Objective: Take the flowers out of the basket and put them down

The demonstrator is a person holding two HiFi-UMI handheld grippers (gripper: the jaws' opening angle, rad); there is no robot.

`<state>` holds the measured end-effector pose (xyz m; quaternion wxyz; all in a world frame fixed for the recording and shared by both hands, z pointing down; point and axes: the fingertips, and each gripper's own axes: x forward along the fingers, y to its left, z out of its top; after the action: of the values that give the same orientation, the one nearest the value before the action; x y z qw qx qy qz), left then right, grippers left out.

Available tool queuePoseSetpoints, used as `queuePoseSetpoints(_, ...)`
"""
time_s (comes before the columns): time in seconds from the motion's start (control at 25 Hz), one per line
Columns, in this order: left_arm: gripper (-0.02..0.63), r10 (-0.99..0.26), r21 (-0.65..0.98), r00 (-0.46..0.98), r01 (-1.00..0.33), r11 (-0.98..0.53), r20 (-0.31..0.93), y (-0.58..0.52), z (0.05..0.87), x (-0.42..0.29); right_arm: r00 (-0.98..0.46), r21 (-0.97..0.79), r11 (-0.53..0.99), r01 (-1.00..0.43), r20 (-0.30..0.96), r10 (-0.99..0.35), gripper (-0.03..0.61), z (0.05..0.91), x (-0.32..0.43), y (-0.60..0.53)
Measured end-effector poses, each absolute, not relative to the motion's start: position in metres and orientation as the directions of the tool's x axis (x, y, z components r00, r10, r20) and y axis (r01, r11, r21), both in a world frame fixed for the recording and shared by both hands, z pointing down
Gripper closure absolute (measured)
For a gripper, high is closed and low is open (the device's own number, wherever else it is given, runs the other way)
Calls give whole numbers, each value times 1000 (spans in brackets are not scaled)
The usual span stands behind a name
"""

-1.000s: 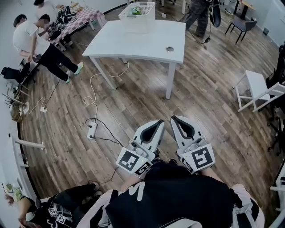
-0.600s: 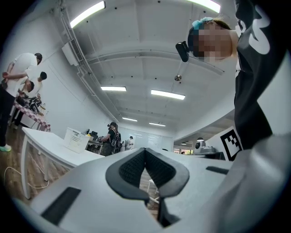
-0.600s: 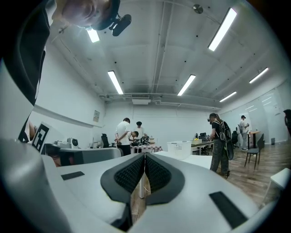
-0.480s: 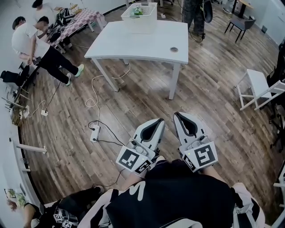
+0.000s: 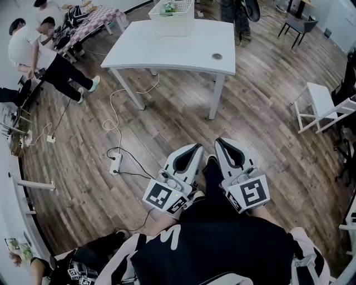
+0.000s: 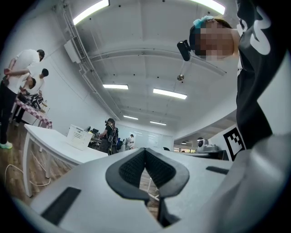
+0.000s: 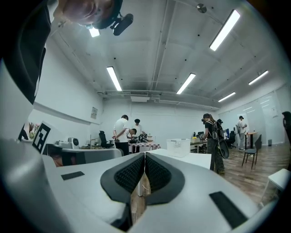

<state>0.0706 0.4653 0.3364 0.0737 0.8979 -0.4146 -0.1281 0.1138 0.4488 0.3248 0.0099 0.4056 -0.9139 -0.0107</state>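
Left gripper [image 6: 145, 151] and right gripper [image 7: 145, 155]: both clenched, jaws pressed together with nothing between them, held side by side at lower centre of the head view, over wood floor [image 5: 167, 128]. Basket [image 5: 173, 12] stands at the far edge of the white table [image 5: 167, 47], top centre, well apart from both grippers. Flowers [image 5: 168, 7] are inside it, visible only as a green patch.
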Motion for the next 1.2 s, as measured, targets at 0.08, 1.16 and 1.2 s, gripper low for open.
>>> queuePoseSetpoints(0.08, 609, -765, 231, 623, -729, -644, -165, 460, 336, 71, -677, 24, 677, -735, 9, -736, 560, 326, 112, 442)
queuePoseSetpoints(1.16, 609, -803, 187, 569, -782, -595, -175, 189, 326, 92, -736, 60, 734, -676, -35, -676, 560, 315, 125, 167)
queuePoseSetpoints(1.2, 609, -808, 190, 563, -786, -588, -172, 181, 327, 91, -740, 56, 738, -673, -29, -672, 560, 317, 125, 159)
